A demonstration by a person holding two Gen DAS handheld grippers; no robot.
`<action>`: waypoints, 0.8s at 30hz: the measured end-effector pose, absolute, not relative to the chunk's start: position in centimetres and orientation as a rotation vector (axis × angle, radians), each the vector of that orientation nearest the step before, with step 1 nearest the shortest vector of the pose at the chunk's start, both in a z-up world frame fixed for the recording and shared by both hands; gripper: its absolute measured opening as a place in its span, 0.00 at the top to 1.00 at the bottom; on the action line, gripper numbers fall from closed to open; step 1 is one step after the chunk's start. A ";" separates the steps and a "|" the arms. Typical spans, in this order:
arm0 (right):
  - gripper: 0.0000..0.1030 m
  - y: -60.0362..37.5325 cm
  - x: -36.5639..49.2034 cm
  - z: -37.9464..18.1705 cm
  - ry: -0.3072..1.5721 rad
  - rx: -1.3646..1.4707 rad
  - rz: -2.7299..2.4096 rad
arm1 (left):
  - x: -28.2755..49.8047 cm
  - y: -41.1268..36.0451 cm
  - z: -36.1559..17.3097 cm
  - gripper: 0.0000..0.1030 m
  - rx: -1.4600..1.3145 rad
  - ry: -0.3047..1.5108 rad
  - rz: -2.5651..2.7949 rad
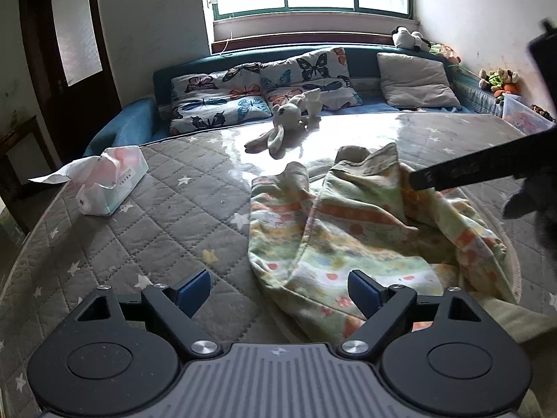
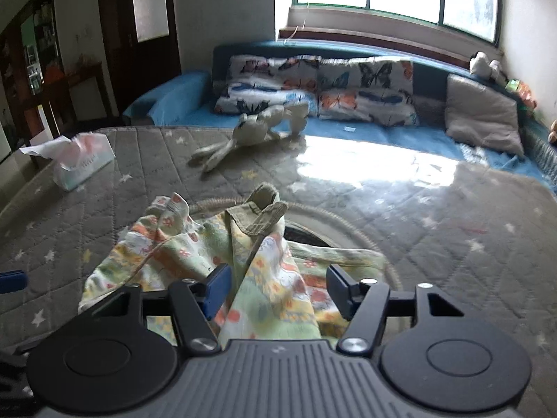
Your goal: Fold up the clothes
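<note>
Floral garment [image 1: 365, 230], tissue pack [image 1: 108, 188], print unreadable

The left tool [image 1: 280, 291] has its two blue fingers [image 1: 195, 287] wide apart, with nothing pinched between them. The right-hand finger sits over the near edge of a crumpled cloth [image 1: 348, 237] with orange, yellow and green stripes. The cloth lies on a grey quilted mat [image 1: 146, 209] with white stars. The other tool [image 1: 463, 170] reaches in from the right as a dark bar, its tip at the cloth's top. A tissue box [image 1: 111, 181] sits to the left. A toy rabbit [image 1: 285, 125] lies farther back, before butterfly pillows [image 1: 222, 101].
</note>
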State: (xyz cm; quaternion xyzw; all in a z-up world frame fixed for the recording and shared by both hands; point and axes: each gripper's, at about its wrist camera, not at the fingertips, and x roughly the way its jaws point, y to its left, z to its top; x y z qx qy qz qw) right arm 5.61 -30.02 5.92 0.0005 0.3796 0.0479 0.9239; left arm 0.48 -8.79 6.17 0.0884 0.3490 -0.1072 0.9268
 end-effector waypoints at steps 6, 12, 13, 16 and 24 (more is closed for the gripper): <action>0.92 -31.3 7.2 3.5 0.847 0.048 0.055 | 2.1 -9.6 6.2 0.16 0.182 0.711 -0.237; 0.97 -34.4 5.2 3.9 0.807 0.114 -0.001 | 4.3 -12.7 6.5 0.20 0.206 0.685 -0.313; 0.97 -34.9 5.0 4.0 0.803 0.122 -0.006 | 4.8 -13.5 6.4 0.20 0.215 0.680 -0.330; 0.97 -36.0 4.7 3.9 0.808 0.141 -0.016 | 6.1 -15.9 6.2 0.20 0.227 0.680 -0.389; 0.91 -37.2 5.6 3.1 0.837 0.152 0.033 | 9.4 -20.1 4.0 0.28 0.313 0.684 -0.448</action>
